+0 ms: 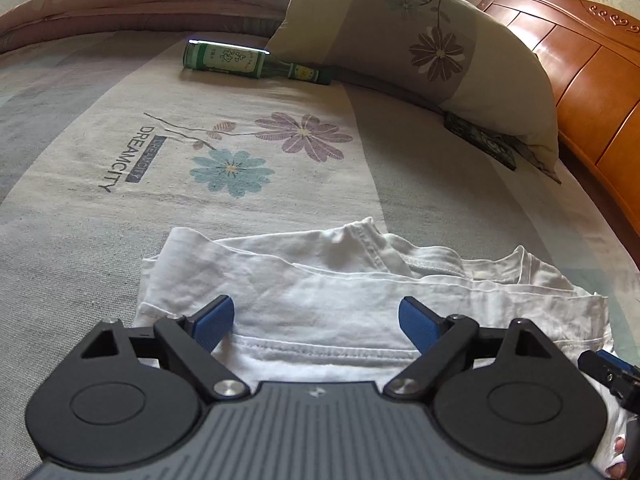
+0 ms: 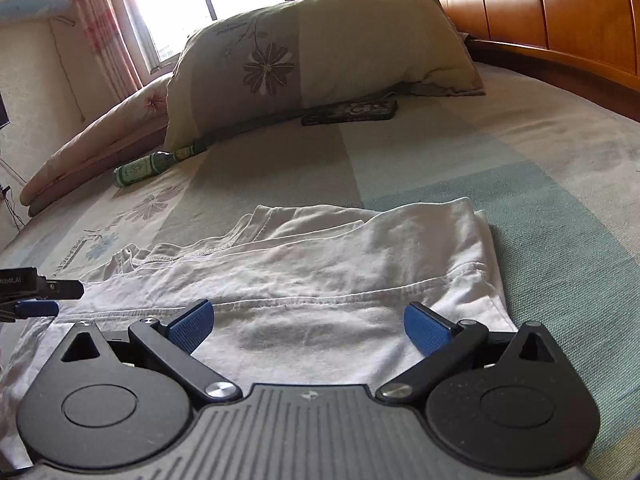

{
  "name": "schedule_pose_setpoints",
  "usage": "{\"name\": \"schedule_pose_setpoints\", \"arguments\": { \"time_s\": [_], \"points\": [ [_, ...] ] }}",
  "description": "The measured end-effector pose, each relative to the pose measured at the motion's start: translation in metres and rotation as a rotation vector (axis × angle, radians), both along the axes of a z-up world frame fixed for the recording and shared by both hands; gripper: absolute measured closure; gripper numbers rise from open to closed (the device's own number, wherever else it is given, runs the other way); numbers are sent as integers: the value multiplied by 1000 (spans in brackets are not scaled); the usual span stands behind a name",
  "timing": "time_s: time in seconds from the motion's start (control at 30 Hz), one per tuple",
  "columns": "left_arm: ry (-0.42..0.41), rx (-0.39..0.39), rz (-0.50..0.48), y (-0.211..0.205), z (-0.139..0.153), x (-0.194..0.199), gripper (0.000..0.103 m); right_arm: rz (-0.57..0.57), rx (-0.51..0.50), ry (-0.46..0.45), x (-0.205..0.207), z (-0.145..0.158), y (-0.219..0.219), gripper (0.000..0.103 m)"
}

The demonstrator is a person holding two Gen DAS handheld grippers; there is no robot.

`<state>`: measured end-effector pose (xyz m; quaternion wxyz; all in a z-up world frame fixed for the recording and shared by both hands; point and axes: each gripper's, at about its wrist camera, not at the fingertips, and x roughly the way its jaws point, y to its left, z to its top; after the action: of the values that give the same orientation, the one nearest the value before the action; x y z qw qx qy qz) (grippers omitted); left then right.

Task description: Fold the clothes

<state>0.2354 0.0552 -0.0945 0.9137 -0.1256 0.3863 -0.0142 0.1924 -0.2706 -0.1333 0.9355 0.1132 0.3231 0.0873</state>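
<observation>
My left claw (image 1: 316,322) stands wide open and holds nothing; its blue pads hang over the near hem of the white shirt (image 1: 360,280), one to each side, with bare cloth between them. My right claw (image 2: 310,326) is spread just as wide and empty, above the same hem further along. The shirt lies folded in layers on the bed (image 1: 100,240). Beyond the shirt lies a green bottle (image 1: 240,62), its neck against a flowered pillow (image 1: 400,40).
</observation>
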Motion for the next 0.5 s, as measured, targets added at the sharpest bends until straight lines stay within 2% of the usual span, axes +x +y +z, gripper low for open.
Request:
{"name": "schedule_pose_setpoints", "arguments": {
  "time_s": [0.1, 0.2, 0.3, 0.33, 0.5],
  "points": [
    [-10, -114, -82, -8, 5, 16, 12, -5, -28, -22, -1, -2, 4, 0],
    [17, -221, -144, -19, -4, 38, 12, -4, -20, -25, 0, -2, 3, 0],
    [7, -197, -137, -24, -16, 58, 12, -4, -4, -27, -1, -2, 0, 0],
    [1, -165, -121, -25, -18, 66, 12, -4, -3, -27, -1, -2, 0, 0],
    [-3, -120, -83, -28, 2, 70, 12, -1, -21, -27, 0, -3, 3, 0]
  ]
}}
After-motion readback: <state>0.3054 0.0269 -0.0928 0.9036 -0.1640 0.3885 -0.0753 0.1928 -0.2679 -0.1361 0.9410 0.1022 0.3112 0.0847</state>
